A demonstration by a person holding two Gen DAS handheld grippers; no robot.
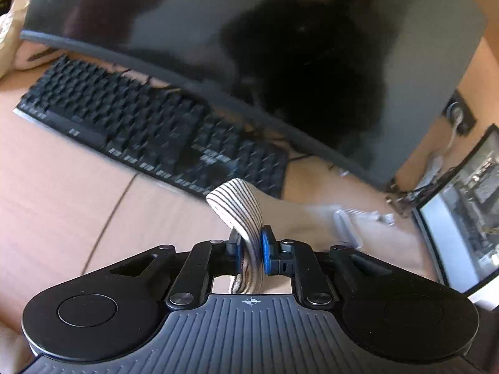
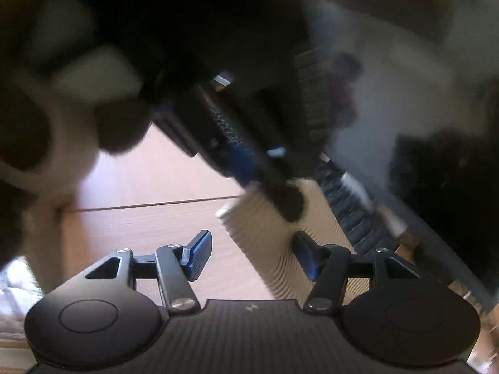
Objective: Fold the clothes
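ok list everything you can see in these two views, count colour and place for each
striped cloth: one, cream with dark stripes, pinched at one end, the rest lying on the desk
keyboard: one, black, on the desk below the monitor
monitor: one, dark screen, behind the keyboard
second screen: one, lit, at the right edge of the left wrist view
desk: one, light wood with a seam
wall socket: one, dark, with a white cable, right of the monitor
left gripper: one, black with blue pads, shut on the striped cloth
right gripper: one, black with blue pads, open, the cloth between its fingers
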